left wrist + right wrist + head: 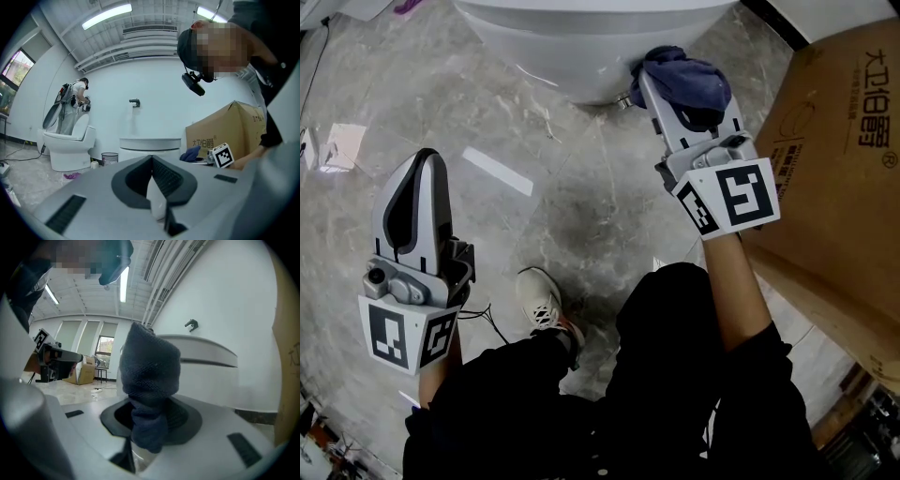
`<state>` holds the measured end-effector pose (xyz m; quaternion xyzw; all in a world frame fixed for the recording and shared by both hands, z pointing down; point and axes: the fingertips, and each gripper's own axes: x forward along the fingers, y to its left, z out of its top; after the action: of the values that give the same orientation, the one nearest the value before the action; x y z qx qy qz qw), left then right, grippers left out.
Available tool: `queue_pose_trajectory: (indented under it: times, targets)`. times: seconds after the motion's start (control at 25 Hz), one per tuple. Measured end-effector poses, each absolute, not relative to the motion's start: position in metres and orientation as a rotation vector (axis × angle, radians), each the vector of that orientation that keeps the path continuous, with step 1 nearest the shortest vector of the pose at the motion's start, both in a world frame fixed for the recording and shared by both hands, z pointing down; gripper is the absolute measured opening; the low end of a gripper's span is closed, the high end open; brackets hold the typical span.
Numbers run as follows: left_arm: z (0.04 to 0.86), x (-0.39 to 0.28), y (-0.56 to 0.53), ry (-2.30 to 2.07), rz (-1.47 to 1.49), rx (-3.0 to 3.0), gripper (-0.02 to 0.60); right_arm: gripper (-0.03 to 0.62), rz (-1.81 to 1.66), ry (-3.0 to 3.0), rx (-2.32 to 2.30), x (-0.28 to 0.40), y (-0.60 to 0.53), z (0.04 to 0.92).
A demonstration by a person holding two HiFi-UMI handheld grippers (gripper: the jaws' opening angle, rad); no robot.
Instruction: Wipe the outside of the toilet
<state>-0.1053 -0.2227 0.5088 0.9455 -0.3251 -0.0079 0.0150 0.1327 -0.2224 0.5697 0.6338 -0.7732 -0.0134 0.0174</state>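
Two grippers, one working. The right gripper [649,82] has its jaws clamped on a dark blue cloth [692,77], with the wad bulging past the tips. The white toilet [581,47] lies straight ahead of those tips, slightly left. The cloth looks pressed to the bowl's lower outside curve. The left gripper [422,169] hangs well apart over the marble floor [534,141], jaws closed on nothing, so the right is the nearer arm. The bowl wall runs crosswise to the jaws; my read is that the next stroke sweeps sideways along it. A cardboard box [834,141] crowds the right side. The right gripper view shows the rim behind the cloth, not the contact. Only the left gripper view shows a second toilet [70,150] and another person [70,110]
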Motion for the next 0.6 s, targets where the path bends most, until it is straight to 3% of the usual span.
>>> queue_pose_trajectory:
  times: [0.6]
  targets:
    - [0.513, -0.114, -0.223, -1.014, -0.044, 2.916, 0.011, 0.121, -0.019, -2.363, 1.951, 0.141, -0.226, 0.62]
